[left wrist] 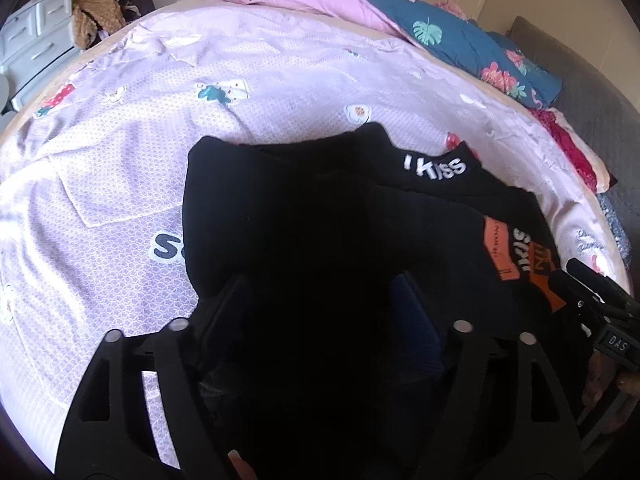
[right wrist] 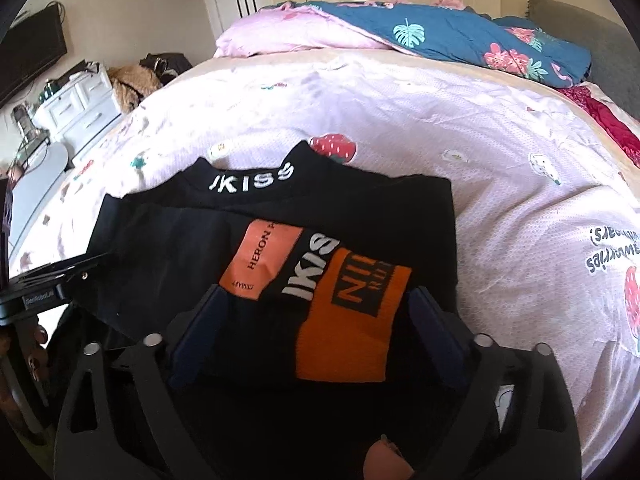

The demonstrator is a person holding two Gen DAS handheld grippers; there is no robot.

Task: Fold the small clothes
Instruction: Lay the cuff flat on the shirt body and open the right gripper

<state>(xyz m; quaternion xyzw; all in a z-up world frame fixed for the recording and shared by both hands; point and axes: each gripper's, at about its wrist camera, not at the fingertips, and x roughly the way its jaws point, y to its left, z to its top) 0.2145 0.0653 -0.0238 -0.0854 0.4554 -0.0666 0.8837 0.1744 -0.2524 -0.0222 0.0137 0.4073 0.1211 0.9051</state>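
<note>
Seeing: we've got a folded garment on a bed.
Bed [right wrist: 460,128]: pale pink printed sheet, teal floral quilt [right wrist: 460,32] bunched at far end.
Black top [right wrist: 168,248]: lies folded on sheet, near edge, orange patches + white "IKISS" lettering up.
Right gripper [right wrist: 316,320]: fingers spread wide either side of orange patch, pads not pressing.
Left gripper [left wrist: 320,304]: fingers apart over black cloth, no grip we can see.

Counted one black garment [right wrist: 168,248] on one bed sheet [right wrist: 500,184]. Spotted two orange patches [right wrist: 262,260] on it, plus three white "IKISS" prints [right wrist: 252,179] (collar one included). Two grippers in play, left gripper [left wrist: 320,304] and right gripper [right wrist: 316,320]. Also one teal floral quilt [right wrist: 460,36], one pink pillow [right wrist: 280,32], one white drawer unit [right wrist: 80,100].
</note>
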